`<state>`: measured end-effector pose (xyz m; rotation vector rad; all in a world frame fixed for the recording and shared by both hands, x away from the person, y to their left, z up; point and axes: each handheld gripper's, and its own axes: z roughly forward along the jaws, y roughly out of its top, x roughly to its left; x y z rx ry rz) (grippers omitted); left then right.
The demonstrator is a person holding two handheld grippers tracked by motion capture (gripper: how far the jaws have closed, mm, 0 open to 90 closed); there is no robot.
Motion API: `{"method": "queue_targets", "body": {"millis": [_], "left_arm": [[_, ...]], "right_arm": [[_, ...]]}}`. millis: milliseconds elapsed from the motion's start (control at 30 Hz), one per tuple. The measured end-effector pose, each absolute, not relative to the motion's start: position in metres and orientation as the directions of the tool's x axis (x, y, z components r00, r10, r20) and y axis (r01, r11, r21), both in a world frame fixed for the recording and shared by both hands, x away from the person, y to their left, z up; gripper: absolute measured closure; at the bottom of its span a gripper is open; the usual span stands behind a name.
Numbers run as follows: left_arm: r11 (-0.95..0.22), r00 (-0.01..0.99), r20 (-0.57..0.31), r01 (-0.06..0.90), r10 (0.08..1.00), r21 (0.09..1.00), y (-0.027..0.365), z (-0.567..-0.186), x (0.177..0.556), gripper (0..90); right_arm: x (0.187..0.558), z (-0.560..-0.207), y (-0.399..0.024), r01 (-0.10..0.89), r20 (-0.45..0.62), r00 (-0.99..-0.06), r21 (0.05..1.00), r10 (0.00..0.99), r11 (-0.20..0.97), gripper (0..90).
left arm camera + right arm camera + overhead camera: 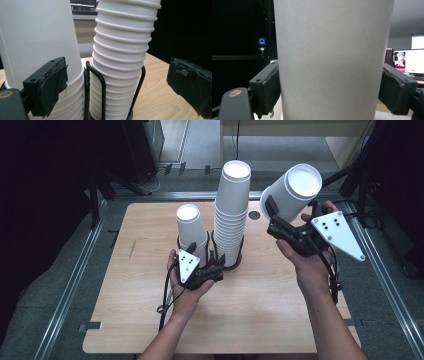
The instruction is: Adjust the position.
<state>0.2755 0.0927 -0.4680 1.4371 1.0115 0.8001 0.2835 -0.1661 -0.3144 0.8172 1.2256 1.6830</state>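
A white cup (pixel 292 190) is clamped aloft by the right gripper (pixel 276 222).
The left gripper (pixel 216 265) is held spread beside the tall stack (pixel 233 215).

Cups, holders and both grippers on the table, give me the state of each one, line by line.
Tall cup stack: upside down, seated in a wire holder.
Short cup stack: upside down, in its own holder.
Single cup: lifted off the table, tilted.
Right gripper: shut on the single cup.
Left gripper: open, jaws around the tall stack's base.

Black two-jaw left gripper (pixel 216 265), right gripper (pixel 270 215), grey three-cornered plates with dark screw dots, trailing black cables, worn jaw pads (pixel 53 86), bare forearms
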Motion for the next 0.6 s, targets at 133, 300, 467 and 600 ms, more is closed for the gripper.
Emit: {"method": "queue_targets", "body": {"millis": [133, 300, 467, 600], "left_arm": [[0.018, 0.4, -0.073, 0.141, 0.914, 0.99, 0.094, -0.468, 0.271, 3.3], [0.017, 0.401, -0.073, 0.141, 0.913, 0.99, 0.097, -0.465, 0.264, 3.3], [0.026, 0.405, -0.083, 0.145, 0.911, 0.989, 0.101, -0.466, 0.257, 3.3], [0.023, 0.412, -0.088, 0.161, 0.907, 0.987, 0.103, -0.47, 0.251, 3.3]], "right_arm": [[0.281, -0.327, -0.17, -0.247, 0.028, -0.395, 0.959, 0.918, -0.135, 15.4], [0.279, -0.34, -0.175, -0.232, 0.034, -0.386, 0.964, 0.922, -0.133, 15.4], [0.277, -0.357, -0.179, -0.204, 0.036, -0.371, 0.972, 0.928, -0.119, 15.4], [0.273, -0.371, -0.18, -0.195, 0.003, -0.363, 0.978, 0.932, -0.079, 15.4]]}}
